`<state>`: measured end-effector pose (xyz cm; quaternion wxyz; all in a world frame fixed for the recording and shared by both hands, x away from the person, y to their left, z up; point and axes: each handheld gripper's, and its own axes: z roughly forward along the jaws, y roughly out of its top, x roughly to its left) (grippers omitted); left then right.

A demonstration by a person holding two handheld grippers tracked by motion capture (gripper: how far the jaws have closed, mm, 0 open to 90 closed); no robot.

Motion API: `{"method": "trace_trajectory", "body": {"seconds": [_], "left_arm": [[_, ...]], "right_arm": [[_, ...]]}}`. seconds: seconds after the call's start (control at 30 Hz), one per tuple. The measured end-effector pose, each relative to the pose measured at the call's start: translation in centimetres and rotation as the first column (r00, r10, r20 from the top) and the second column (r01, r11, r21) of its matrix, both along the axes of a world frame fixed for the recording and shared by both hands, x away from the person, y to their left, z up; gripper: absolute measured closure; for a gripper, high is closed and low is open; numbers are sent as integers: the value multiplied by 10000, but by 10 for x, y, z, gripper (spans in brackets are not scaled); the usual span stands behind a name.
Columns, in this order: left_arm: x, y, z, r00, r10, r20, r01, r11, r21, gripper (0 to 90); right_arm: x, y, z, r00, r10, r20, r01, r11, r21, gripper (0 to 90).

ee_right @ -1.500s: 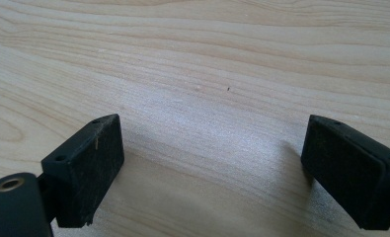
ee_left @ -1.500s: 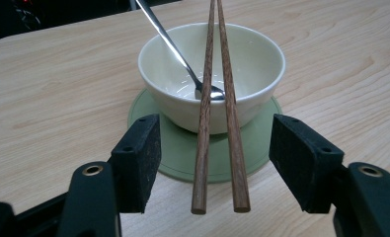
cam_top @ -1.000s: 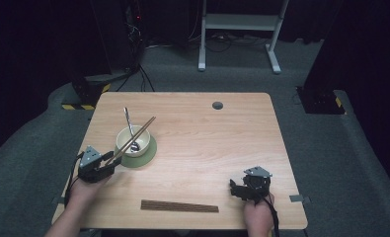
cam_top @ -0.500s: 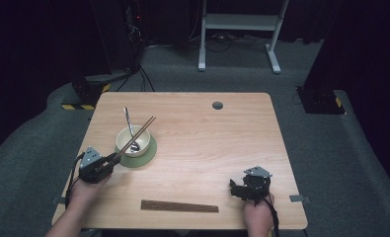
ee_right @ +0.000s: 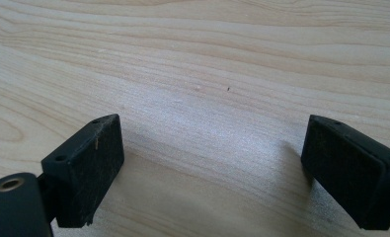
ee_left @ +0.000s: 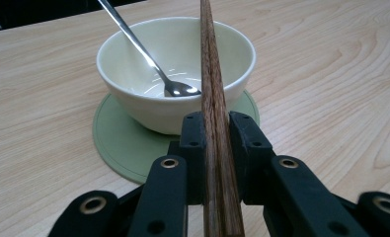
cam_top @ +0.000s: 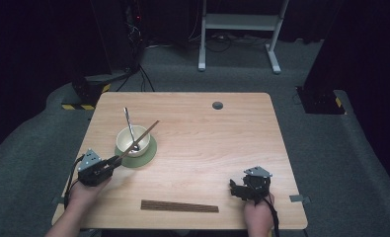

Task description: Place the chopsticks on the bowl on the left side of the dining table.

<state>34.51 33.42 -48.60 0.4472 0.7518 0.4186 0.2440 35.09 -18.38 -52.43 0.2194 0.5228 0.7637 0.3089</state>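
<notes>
Left gripper view, left tool (ee_left: 214, 131) just closed on chopsticks (ee_left: 213, 98) over bowl (ee_left: 175, 69), right tool (ee_right: 212, 170) spread apart.

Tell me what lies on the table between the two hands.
In the high view, a flat dark brown wooden strip lies on the light wooden table, between the left hand and the right hand.

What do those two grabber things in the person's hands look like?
Both are black. The left gripper and right gripper each carry a grey three-cornered plate on top and trail a black cable. Their blocky jaws have brass-coloured rivets. The forearms are bare.
</notes>
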Motion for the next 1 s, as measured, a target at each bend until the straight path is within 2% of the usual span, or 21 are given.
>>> {"method": "trace_trajectory", "body": {"seconds": [0.23, 0.63, 0.73, 0.8, 0.87, 0.93, 1.0], "left_arm": [[1, 0, 0, 10000, -66, 12, 67, 10000, -67, 758], [-3, 2, -1, 9995, 283, -166, -275, 9985, 477, 511], [-4, 5, -2, 9989, 214, -415, -195, 9987, 464, 497], [-4, 7, -2, 9989, 241, -398, -225, 9989, 409, 497], [-5, 8, -1, 9991, 278, -314, -266, 9989, 381, 497], [-6, 11, 1, 9991, 358, -222, -349, 9987, 376, 497], [-6, 14, 2, 9988, 441, -188, -435, 9986, 308, 496]], "right_arm": [[0, 0, 0, 10000, 3, -1, -3, 10000, -1, 90], [0, 0, 0, 10000, -27, -15, 27, 10000, 20, 90], [0, 0, 0, 10000, -12, -10, 12, 10000, -3, 90], [0, 1, 1, 10000, -63, -8, 63, 10000, -72, 93], [0, 4, 4, 10000, -32, -75, 30, 9994, -344, 106], [-1, 10, 11, 9999, 16, 115, -10, 9984, -558, 106], [-2, 18, 20, 9985, 328, 449, -309, 9986, -425, 106]]}}
